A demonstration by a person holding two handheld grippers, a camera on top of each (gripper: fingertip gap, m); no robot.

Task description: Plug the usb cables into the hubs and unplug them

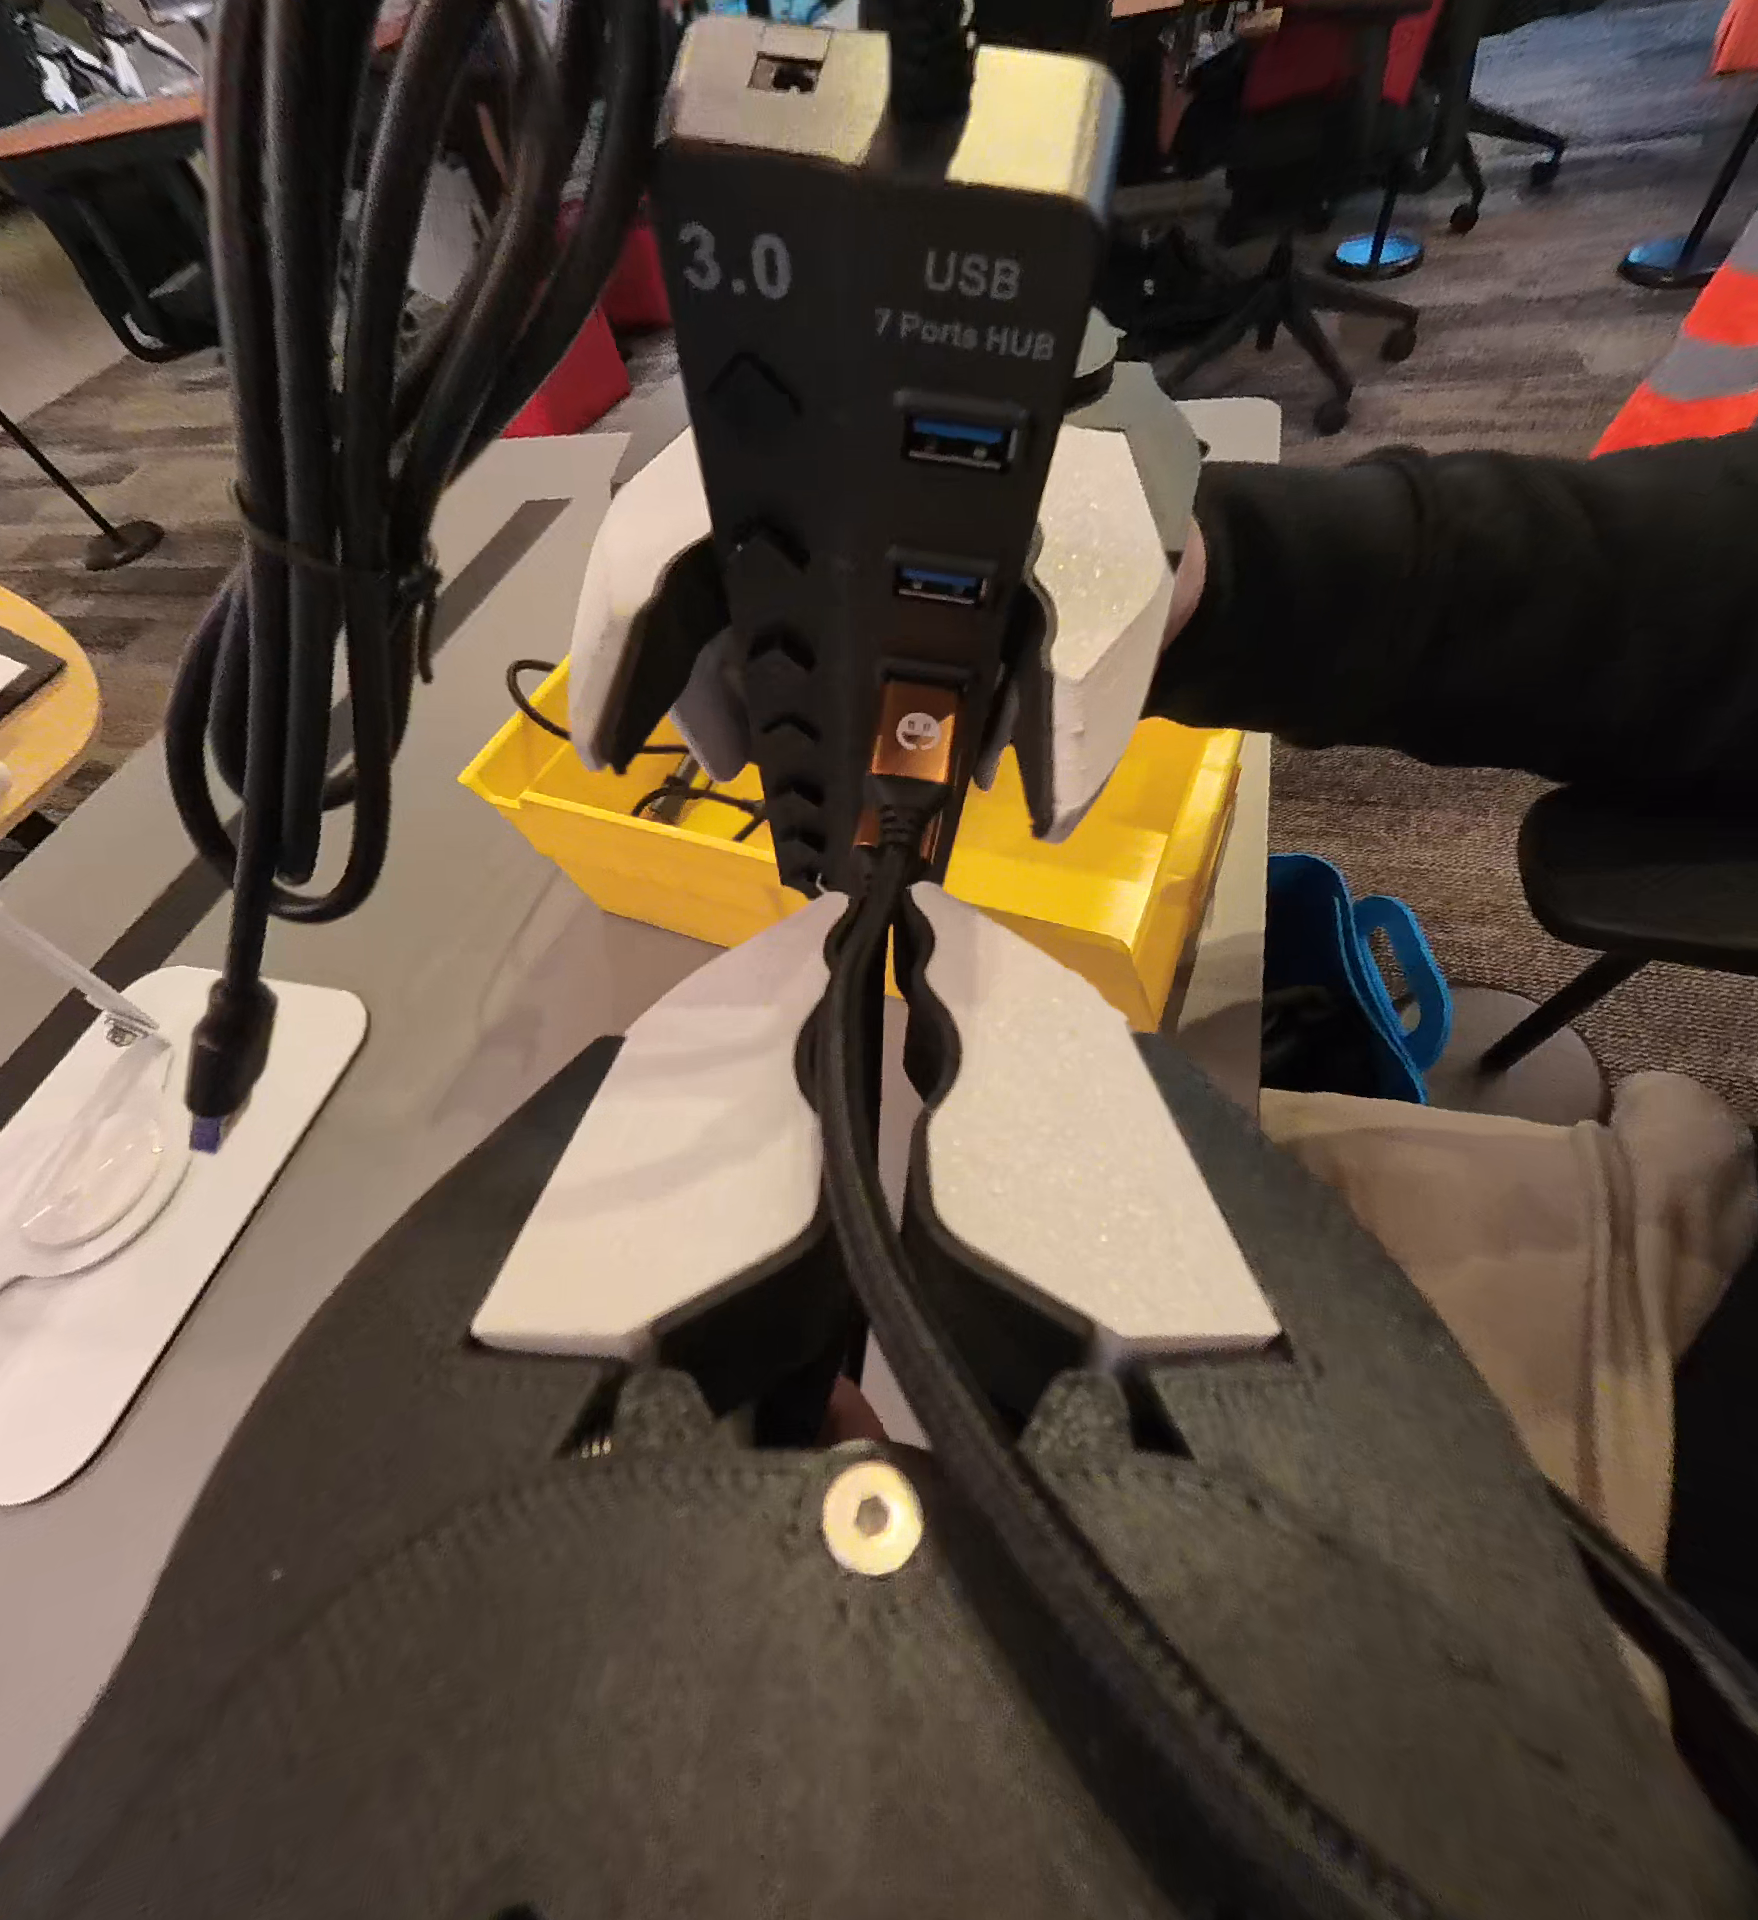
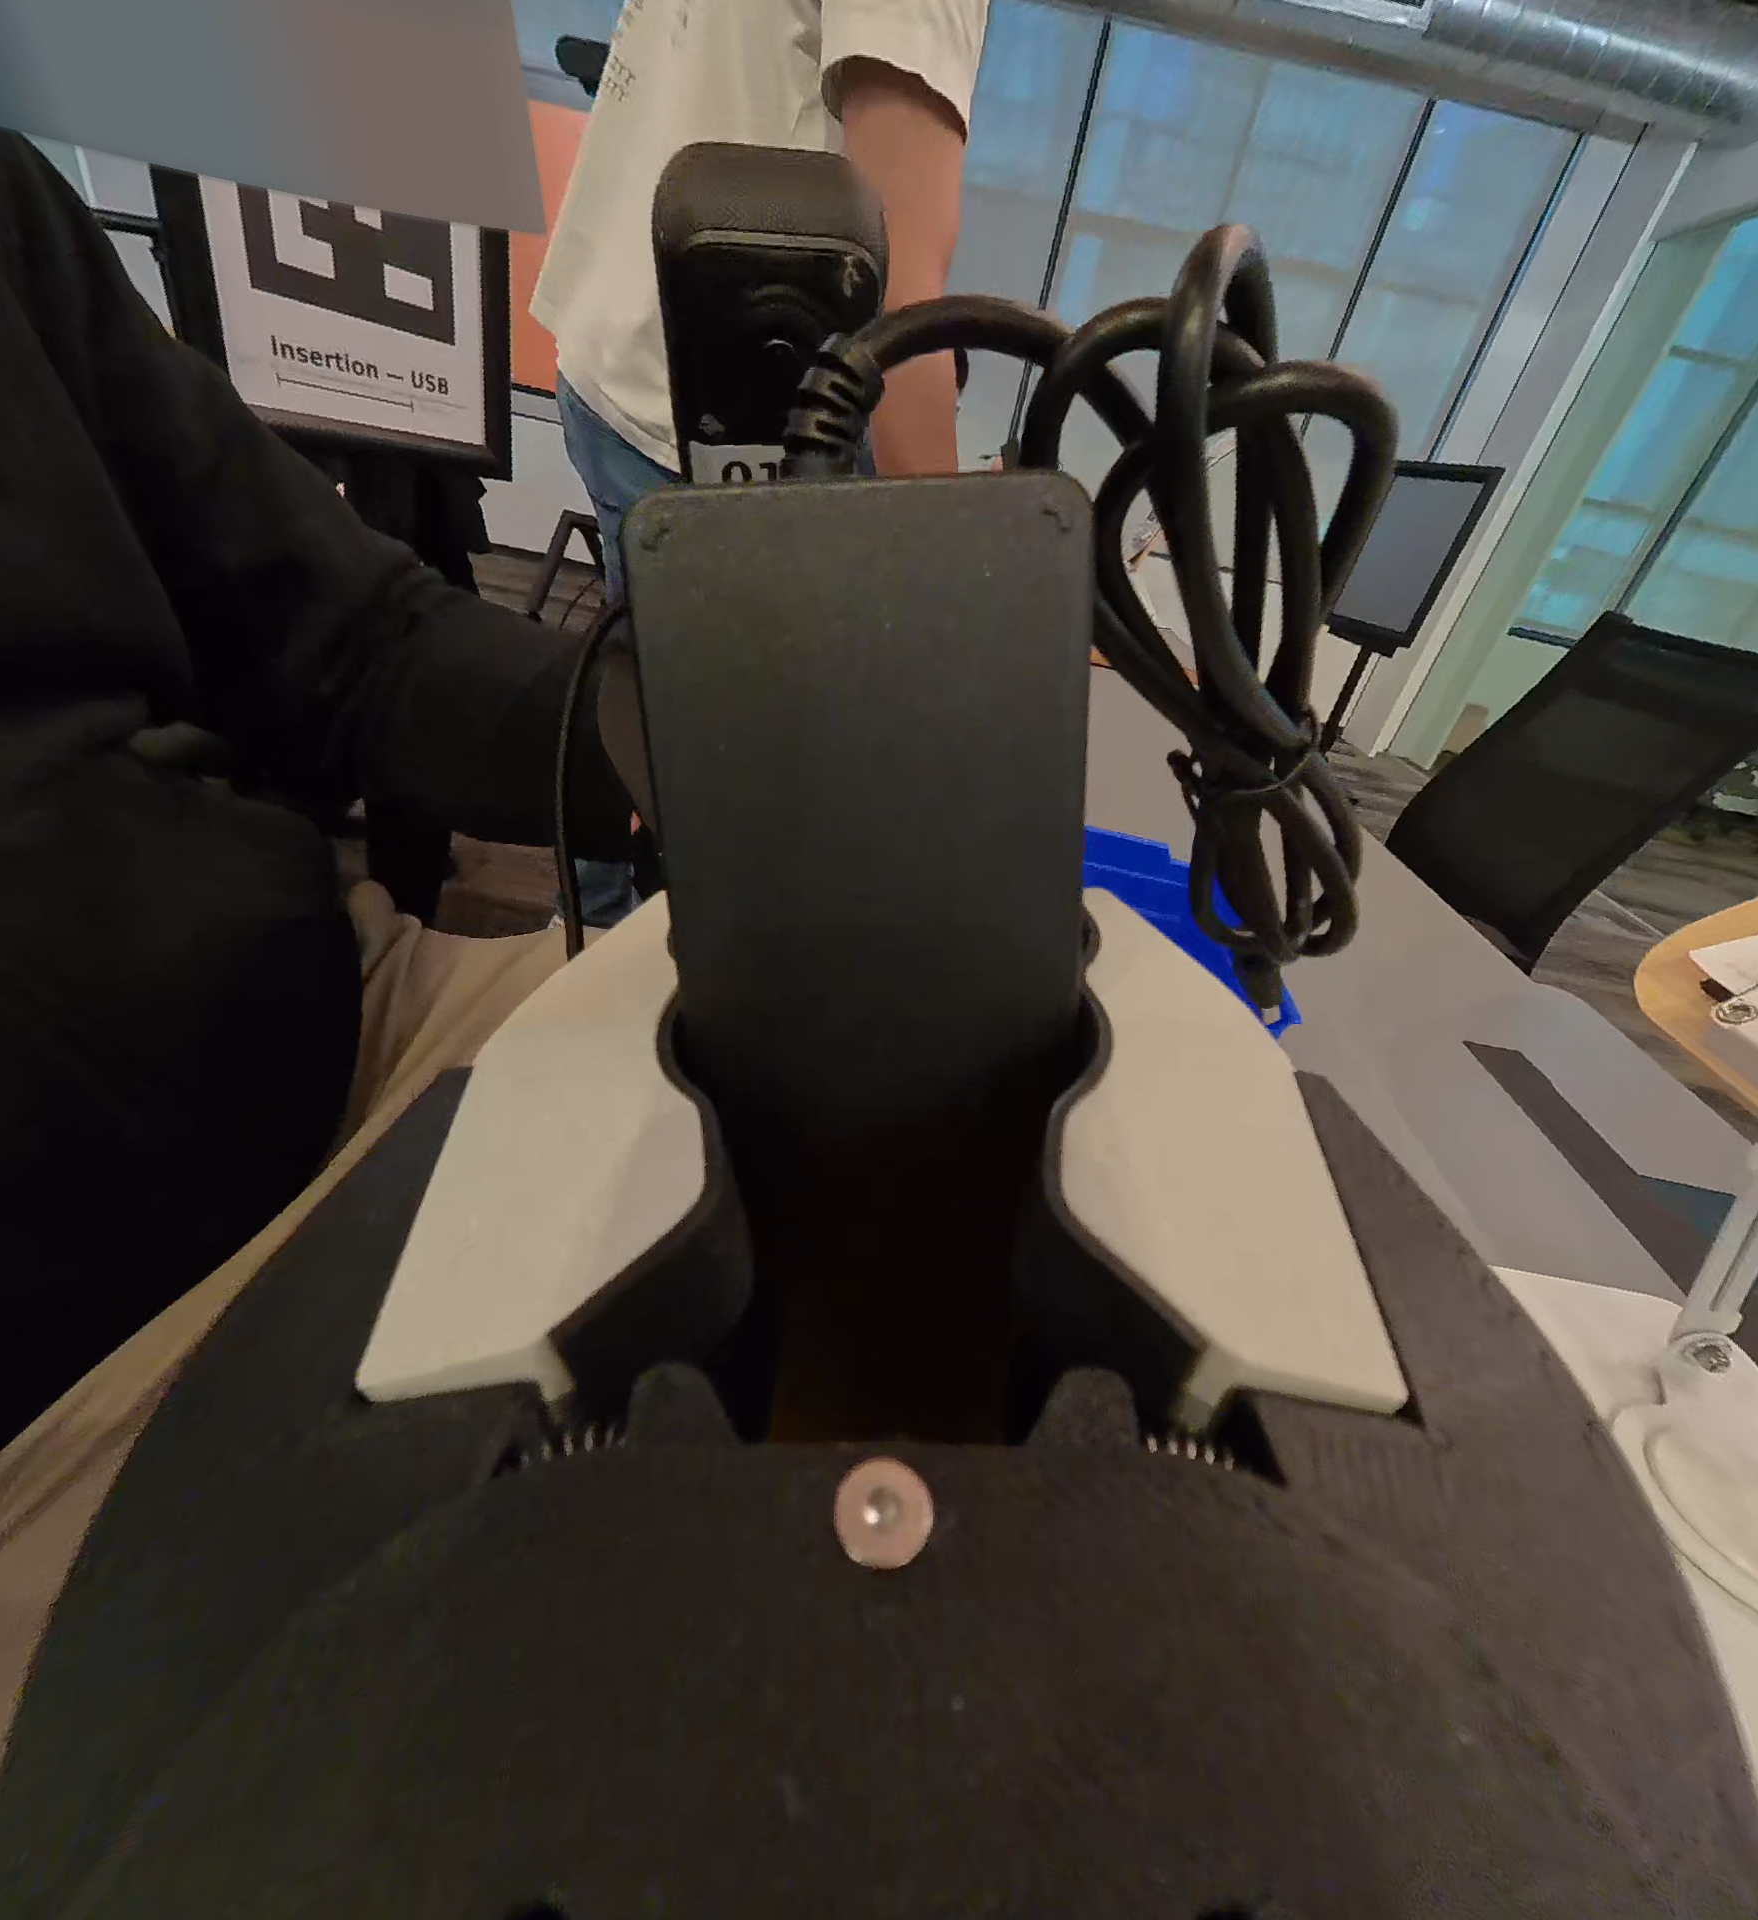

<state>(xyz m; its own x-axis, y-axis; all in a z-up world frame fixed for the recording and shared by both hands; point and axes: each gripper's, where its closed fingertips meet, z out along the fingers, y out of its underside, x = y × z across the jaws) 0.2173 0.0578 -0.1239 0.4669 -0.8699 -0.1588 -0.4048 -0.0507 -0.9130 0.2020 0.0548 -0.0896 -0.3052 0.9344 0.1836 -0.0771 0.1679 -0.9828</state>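
Black hub [image 1: 875,499], orange plug [image 1: 911,758], yellow bin [image 1: 1114,894], white fingers [image 1: 1062,1143].

One hub [image 1: 885,499], two cables [image 1: 880,1091] [image 1: 303,520], two claws [image 1: 880,914] [image 2: 880,997], one yellow bin [image 1: 1114,883].

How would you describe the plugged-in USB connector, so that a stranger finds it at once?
Find the black hub held upright above the yellow bin. On its column of ports, the connector sits below two empty blue ports. It alone is orange, with a black cable leading down.
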